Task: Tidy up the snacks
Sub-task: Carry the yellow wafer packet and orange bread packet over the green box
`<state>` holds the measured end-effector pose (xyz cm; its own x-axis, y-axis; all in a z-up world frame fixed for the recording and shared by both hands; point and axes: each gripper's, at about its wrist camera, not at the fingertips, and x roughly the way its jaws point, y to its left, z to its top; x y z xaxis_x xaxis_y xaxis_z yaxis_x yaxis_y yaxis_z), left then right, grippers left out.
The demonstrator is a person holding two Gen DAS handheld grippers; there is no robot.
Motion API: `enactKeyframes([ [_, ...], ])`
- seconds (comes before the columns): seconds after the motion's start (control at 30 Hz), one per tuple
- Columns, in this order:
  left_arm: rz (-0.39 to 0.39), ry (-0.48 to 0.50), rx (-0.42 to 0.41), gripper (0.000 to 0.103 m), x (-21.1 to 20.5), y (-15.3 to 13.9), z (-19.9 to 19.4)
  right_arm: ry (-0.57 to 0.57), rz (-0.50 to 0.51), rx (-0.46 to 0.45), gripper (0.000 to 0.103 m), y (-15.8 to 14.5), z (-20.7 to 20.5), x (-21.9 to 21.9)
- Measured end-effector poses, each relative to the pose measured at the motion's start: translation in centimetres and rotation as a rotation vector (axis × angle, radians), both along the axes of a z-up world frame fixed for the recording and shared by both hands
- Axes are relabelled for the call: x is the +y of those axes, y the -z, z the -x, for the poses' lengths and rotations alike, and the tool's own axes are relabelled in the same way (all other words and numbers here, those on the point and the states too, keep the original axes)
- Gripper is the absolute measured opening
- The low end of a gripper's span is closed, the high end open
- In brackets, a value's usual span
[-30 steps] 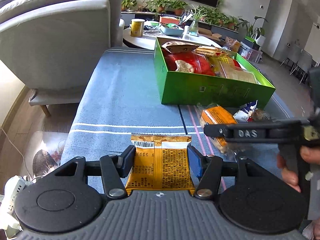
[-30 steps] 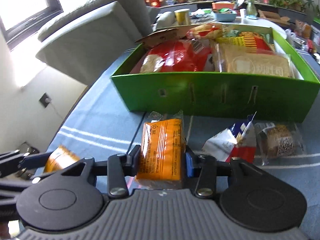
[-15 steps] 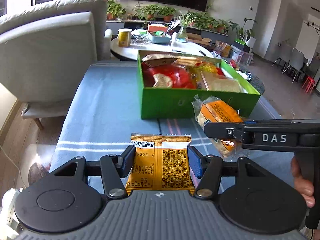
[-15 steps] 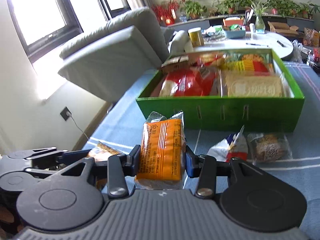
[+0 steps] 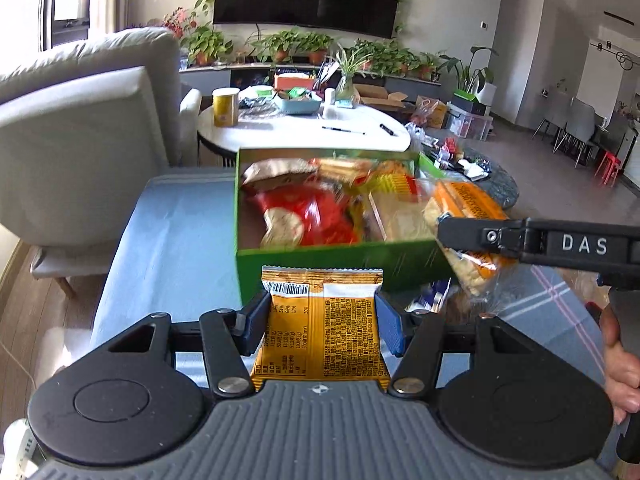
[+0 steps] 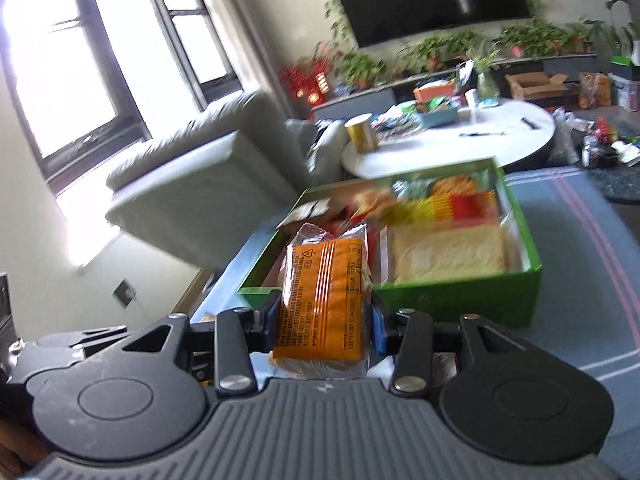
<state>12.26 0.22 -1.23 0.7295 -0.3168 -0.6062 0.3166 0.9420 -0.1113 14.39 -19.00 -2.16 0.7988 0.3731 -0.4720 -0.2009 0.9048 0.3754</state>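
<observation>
Snack packets, light, soft and crushable: left tongs [image 5: 320,324] pinch yellow packet [image 5: 320,332] mid-body; right tongs [image 6: 324,320] pinch orange packet [image 6: 322,300]; green box [image 5: 340,264] at twelve o'clock.

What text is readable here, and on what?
"DAS": white letters on the side of the right gripper, left wrist view.
Yellow packet in the left gripper: barcode and dense print, too small to read.
Orange packet in the right gripper: print and a triangle sign, too small to read.
Snacks in the green box: blurred, unreadable.
</observation>
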Motion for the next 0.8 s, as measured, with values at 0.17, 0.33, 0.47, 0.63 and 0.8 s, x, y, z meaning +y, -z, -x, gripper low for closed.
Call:
enactKeyframes([
  [0.17,0.007,0.012,-0.024,0.054,-1.4,-0.9,-1.7,0.094,-0.01,-0.017,0.069,-0.4,-1.2,-2.3],
  [0.33,0.031,0.012,-0.036,0.054,-2.6,-1.3,-3.6,0.162,-0.029,-0.018,0.069,-0.3,-2.6,-4.1],
  [0.47,0.043,-0.01,-0.057,0.054,-2.9,-1.6,-5.4,0.178,-0.041,-0.019,0.069,-0.2,-3.7,-4.7],
  [0.63,0.042,-0.053,-0.07,0.052,-2.8,-1.4,-7.1,0.151,-0.05,-0.024,0.069,0.0,-5.0,-4.1],
  [0.8,0.029,-0.056,-0.07,0.052,-2.7,-1.1,-8.3,0.125,-0.067,-0.018,0.069,0.3,-5.8,-3.2],
])
